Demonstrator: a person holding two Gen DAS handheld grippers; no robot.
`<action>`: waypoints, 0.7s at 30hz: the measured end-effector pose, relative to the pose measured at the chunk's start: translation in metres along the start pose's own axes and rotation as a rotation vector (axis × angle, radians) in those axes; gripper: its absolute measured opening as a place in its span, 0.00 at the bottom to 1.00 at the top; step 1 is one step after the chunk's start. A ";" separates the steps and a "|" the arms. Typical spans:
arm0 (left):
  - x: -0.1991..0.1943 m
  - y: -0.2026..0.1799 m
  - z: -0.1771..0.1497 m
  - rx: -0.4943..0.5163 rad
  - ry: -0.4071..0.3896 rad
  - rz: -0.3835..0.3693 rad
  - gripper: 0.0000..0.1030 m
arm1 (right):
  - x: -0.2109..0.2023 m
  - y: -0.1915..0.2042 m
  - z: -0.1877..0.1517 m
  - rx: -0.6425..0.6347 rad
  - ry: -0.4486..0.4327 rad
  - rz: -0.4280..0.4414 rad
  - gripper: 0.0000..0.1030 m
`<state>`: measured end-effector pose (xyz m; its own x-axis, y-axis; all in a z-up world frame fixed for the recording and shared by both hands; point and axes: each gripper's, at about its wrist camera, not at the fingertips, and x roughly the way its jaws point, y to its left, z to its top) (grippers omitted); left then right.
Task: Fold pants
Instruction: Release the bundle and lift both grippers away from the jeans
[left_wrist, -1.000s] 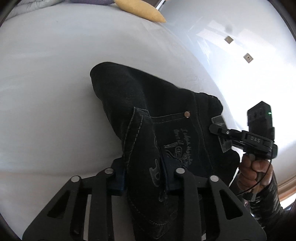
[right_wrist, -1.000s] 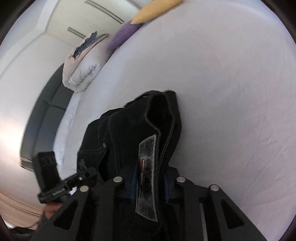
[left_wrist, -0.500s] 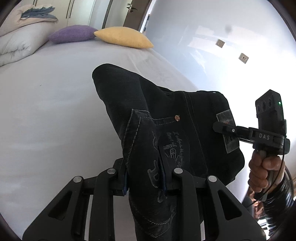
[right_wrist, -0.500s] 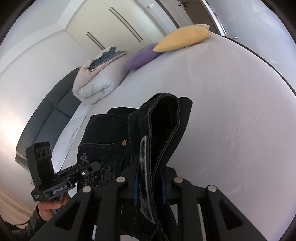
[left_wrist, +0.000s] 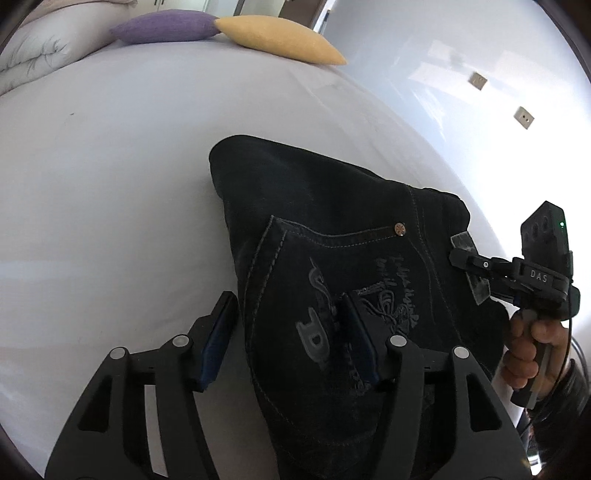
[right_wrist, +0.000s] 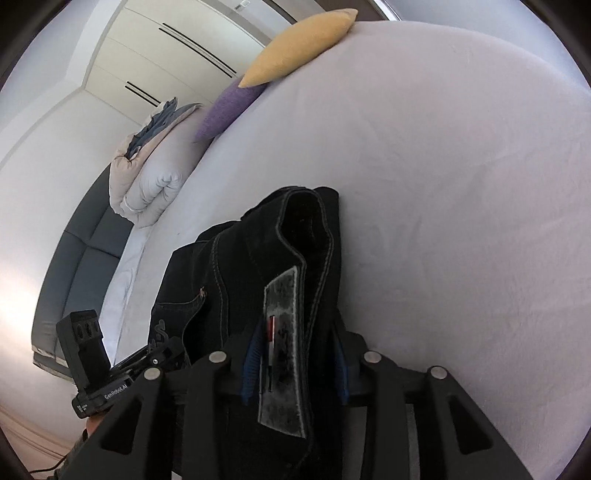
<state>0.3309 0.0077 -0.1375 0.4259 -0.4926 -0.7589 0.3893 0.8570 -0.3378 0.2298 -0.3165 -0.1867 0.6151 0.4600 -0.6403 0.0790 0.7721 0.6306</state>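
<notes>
Black jeans (left_wrist: 332, 236) lie bunched on the white bed (left_wrist: 110, 184), back pocket with embroidery and a copper rivet facing up. My left gripper (left_wrist: 288, 332) is open; its fingers stand wide apart with the pocket fabric lying between them, loose. My right gripper (right_wrist: 295, 354) is open too, its fingers spread around the waistband with the grey leather patch (right_wrist: 284, 339). The right gripper also shows in the left wrist view (left_wrist: 469, 258) at the waistband edge. The left gripper shows in the right wrist view (right_wrist: 162, 354), low left.
A yellow pillow (left_wrist: 277, 37) and a purple pillow (left_wrist: 162, 26) lie at the far end of the bed. A folded white duvet (right_wrist: 151, 184) sits beside them. A dark sofa (right_wrist: 74, 266) stands past the bed. White wall with sockets (left_wrist: 524, 118) on the right.
Both grippers have opened and let go of the jeans, which have come down from hanging onto the bed. Both cameras now tilt lower toward the mattress.
</notes>
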 end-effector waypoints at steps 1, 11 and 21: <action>-0.008 -0.003 -0.002 0.009 -0.016 0.013 0.55 | -0.005 0.001 -0.002 0.004 -0.010 -0.017 0.47; -0.164 -0.083 -0.080 0.306 -0.560 0.345 1.00 | -0.111 0.058 -0.065 -0.098 -0.303 -0.240 0.65; -0.303 -0.140 -0.133 0.338 -0.851 0.360 1.00 | -0.251 0.179 -0.150 -0.407 -0.772 -0.427 1.00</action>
<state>0.0381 0.0570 0.0658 0.9594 -0.2685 -0.0866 0.2772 0.9542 0.1128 -0.0282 -0.2280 0.0212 0.9545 -0.1964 -0.2245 0.2269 0.9666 0.1192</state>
